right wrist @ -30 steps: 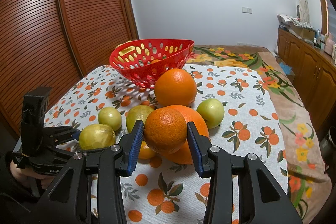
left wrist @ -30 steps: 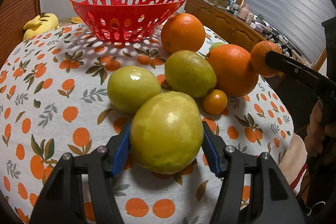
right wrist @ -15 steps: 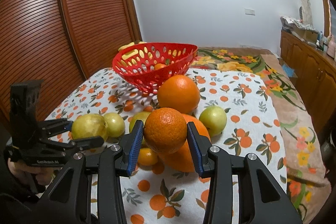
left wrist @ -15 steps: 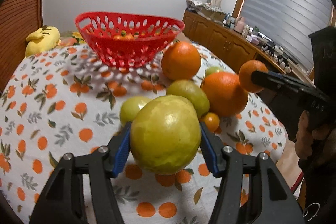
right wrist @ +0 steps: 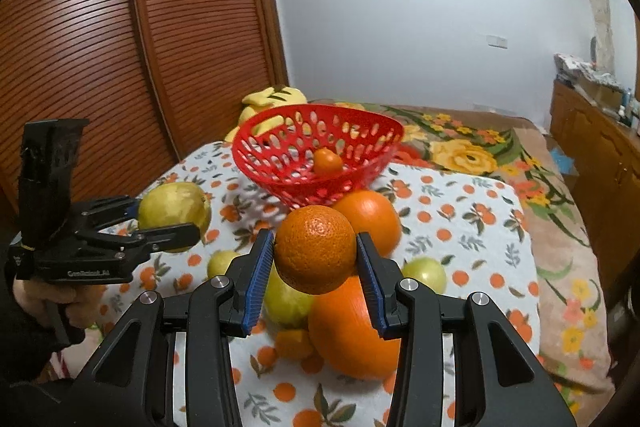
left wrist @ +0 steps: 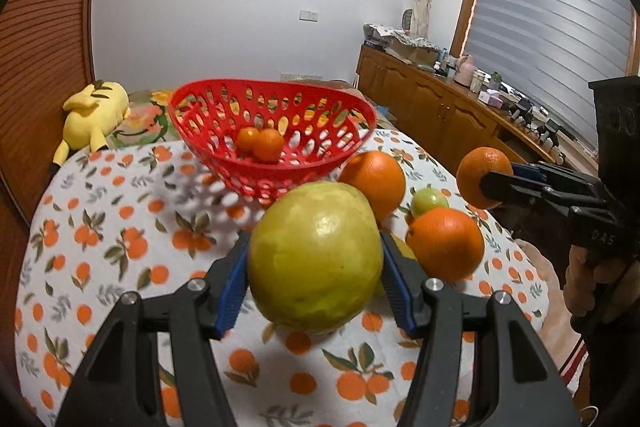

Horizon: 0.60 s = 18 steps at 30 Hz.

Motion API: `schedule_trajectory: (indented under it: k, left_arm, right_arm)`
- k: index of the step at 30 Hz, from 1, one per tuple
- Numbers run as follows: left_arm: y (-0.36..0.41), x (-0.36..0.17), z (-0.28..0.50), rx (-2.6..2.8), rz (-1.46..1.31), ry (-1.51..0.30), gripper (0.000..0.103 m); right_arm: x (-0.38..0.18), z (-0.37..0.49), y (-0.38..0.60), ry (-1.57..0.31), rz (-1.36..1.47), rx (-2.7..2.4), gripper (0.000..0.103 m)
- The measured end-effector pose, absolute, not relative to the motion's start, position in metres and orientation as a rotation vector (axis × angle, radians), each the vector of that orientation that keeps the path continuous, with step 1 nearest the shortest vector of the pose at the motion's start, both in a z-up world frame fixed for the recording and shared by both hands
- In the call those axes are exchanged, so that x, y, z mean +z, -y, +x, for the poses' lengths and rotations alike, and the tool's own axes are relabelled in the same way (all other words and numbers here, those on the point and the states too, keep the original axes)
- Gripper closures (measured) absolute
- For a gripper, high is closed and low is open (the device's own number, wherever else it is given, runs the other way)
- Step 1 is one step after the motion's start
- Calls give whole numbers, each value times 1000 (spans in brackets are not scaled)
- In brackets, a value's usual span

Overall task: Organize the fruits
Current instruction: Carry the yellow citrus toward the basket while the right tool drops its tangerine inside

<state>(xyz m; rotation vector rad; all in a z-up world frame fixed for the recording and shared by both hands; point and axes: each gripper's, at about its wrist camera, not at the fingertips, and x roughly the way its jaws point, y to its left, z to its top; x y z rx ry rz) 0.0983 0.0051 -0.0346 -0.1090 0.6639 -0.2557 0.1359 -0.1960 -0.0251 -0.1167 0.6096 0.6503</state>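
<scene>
Yellow-green fruit [left wrist: 314, 257]: large, roundish, slightly taller than wide, no clear long axis. Clamped between the blue pads of the left tool [left wrist: 314, 279], held clear above the table [left wrist: 96, 259]. Seen from the right wrist at 9 o'clock, at about the height of the basket's base.

Small orange [right wrist: 316, 249]: round, dimpled skin, no pointing end visible. Clamped between the pads of the right tool [right wrist: 316, 281], lifted off the table. In the left wrist view it sits at 3 o'clock, level with the basket's lower wall.

Red basket [left wrist: 200, 95]: perforated, upright, mouth open upward, at 12 o'clock from both tools. Two small orange fruits [left wrist: 260, 143] lie in its bottom. Open air above the rim.

Loose fruit on the table: two large oranges [left wrist: 444, 243], one just in front of the basket, one nearer; a small green fruit [left wrist: 430, 199] between them; further pale green fruits [right wrist: 286, 295] and a small orange piece, partly hidden under the held orange.

Table: round edge, orange-print cloth, bare cloth at 9 o'clock in the left wrist view.

Hands: one hand [right wrist: 44, 301] grips the left tool's handle; the other hand [left wrist: 592, 275] grips the right tool's. Both tools tilt downward toward the basket.

Yellow plush toy [left wrist: 94, 111]: beyond the table at 10 o'clock.
</scene>
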Motion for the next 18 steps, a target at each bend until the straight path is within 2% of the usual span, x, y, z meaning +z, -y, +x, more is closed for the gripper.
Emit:
schedule_trajectory:
  k: [18]
  left_arm:
    - [-20,-20,139,-236,-82,-639,44]
  right_arm:
    - [-8,195,156,-607,-175,689,61]
